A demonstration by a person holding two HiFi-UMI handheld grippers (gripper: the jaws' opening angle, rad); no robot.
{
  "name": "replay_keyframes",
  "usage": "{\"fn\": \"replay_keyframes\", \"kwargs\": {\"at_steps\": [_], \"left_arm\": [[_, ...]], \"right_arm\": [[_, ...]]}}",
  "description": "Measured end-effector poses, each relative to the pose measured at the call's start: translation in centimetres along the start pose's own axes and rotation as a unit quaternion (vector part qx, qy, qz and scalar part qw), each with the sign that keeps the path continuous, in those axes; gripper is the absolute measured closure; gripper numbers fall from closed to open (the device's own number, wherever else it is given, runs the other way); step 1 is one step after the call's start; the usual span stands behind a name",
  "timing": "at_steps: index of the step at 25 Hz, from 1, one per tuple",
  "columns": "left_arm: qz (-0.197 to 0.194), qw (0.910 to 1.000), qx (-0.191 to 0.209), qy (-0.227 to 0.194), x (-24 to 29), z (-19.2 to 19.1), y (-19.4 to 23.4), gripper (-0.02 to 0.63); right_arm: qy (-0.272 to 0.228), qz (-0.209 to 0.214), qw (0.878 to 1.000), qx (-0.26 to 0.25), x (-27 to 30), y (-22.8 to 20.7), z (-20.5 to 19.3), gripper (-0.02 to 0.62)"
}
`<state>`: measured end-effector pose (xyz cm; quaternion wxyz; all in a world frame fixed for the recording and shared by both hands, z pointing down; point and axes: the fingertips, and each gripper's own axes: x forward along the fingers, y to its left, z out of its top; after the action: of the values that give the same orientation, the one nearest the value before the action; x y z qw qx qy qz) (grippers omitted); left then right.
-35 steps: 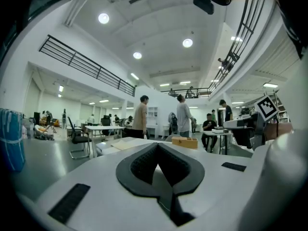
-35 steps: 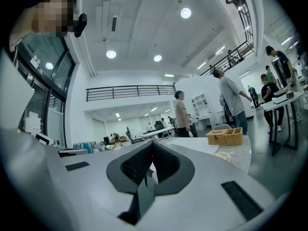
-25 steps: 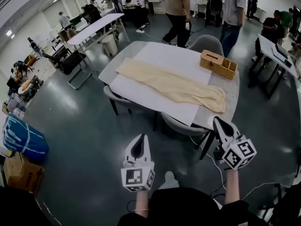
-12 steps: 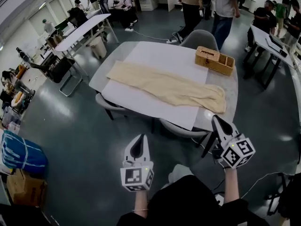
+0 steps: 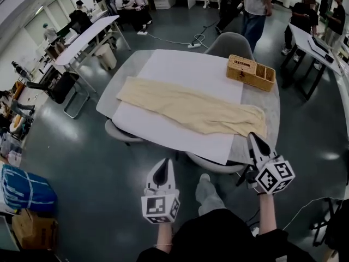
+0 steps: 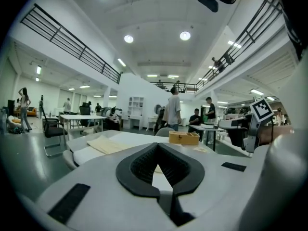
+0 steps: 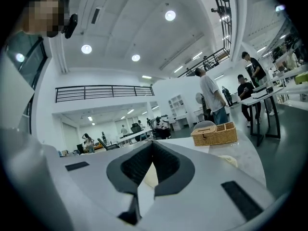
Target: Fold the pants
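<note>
Left claw (image 5: 162, 165) and right claw (image 5: 254, 141) are both closed tight and empty, short of the desk (image 5: 271, 105). Pants (image 5: 191, 105) lie flat on the desk's white sheet (image 5: 180, 64), long axis far-left to near-right. The waist is probably the near-right end, unclear. Next I'd open both claws, pinch one end's corners and fold evenly.

The hall has a dark, shiny floor (image 5: 76, 146). Long white tables (image 5: 84, 34) stand at the left side, a grey chair (image 5: 232, 40) further back. Round ceiling lamps (image 6: 128, 39) shine above a railed balcony (image 6: 72, 42).
</note>
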<state>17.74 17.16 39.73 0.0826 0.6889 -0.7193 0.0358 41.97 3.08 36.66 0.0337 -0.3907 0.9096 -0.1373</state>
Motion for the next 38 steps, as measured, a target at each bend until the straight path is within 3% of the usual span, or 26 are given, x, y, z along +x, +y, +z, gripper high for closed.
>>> {"fn": "replay_keyframes", "kwargs": {"at_steps": [9,24,32,38], "left_arm": [[-0.030,0.9994,-0.004,0.017,9.1,0.9,3.0,0.592],[-0.103,0.9925,0.002,0.065,20.2,0.7,2.7,0.592],[-0.173,0.9791,0.015,0.105,24.5,-0.4,0.4,0.592],[-0.230,0.9632,0.027,0.136,27.9,-1.5,-2.6,0.592]], "right_arm": [[0.000,-0.037,0.999,0.001,6.8,-3.6,1.1,0.581],[0.019,-0.094,0.995,0.009,12.2,-9.7,1.3,0.581],[0.089,-0.161,0.983,0.026,10.4,-13.9,-1.5,0.581],[0.133,-0.206,0.966,0.085,8.3,-18.8,-4.1,0.581]]}}
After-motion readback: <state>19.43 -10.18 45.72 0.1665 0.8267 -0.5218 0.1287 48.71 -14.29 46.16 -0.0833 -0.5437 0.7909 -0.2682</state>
